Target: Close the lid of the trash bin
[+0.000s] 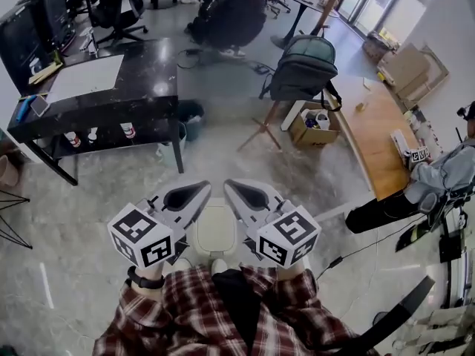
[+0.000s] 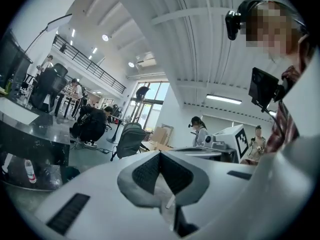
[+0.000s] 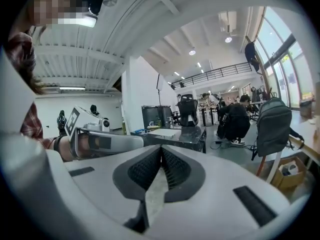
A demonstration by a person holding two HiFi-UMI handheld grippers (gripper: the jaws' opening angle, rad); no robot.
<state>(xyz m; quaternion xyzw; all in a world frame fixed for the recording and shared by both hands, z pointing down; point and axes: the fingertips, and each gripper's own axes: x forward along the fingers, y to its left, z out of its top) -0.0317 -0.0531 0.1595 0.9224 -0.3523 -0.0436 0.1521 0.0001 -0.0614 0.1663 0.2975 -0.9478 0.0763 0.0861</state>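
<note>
In the head view a small white trash bin [image 1: 215, 228] stands on the floor right in front of me, seen from straight above; its pale top shows between my two grippers. My left gripper [image 1: 202, 190] hovers over the bin's left side, its jaws shut on nothing. Over the right side, my right gripper [image 1: 231, 188] is likewise shut and empty. The bin is in neither gripper view. In the left gripper view the left gripper [image 2: 160, 156] points into the room with its pads touching; in the right gripper view the right gripper [image 3: 160, 150] does the same.
A black table [image 1: 148, 80] with a white sheet stands at the far left, with a dark bin [image 1: 191, 117] beside it. A chair with a grey backpack [image 1: 304, 65], a cardboard box [image 1: 313, 127] and a wooden platform [image 1: 378, 136] lie ahead right. A person [image 1: 445, 173] sits at the right.
</note>
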